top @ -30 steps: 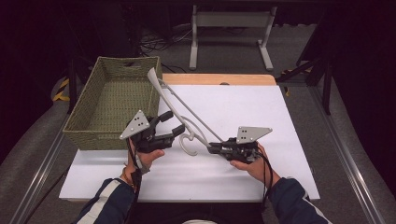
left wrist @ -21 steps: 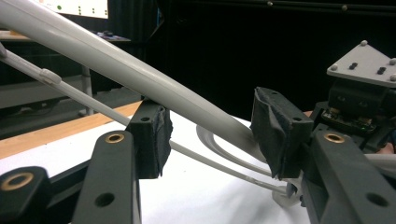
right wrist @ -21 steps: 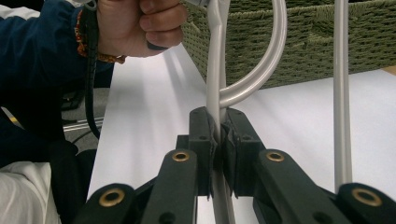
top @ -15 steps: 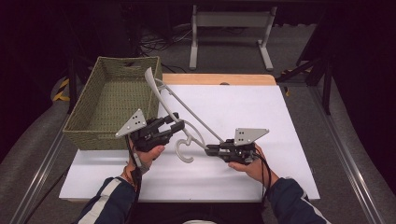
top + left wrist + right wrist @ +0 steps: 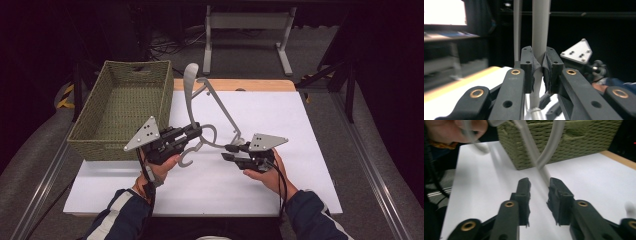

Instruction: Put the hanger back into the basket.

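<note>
Raised since before, hanger (image 5: 202,107) in left claw (image 5: 195,132), apparently unlabelled.

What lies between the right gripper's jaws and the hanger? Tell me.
Nothing but bare white table: in the right gripper view, the right gripper stands open, the grey hanger just beyond its tips.

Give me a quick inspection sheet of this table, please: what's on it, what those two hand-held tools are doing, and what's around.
Surface: white table top with a wooden strip along the far edge.
Job's things: grey plastic clothes hanger, lifted and tilted, beside the green woven basket, which looks empty.
Clutter: nothing seen.
Grippers: left gripper, fingers just closed on the hanger's arm; right gripper, fingers just opened, nothing pressed between them.
Cables: one trails from each gripper along the forearms; more lie on the floor behind.
Surroundings: dark room, grey metal stand beyond the table.
</note>
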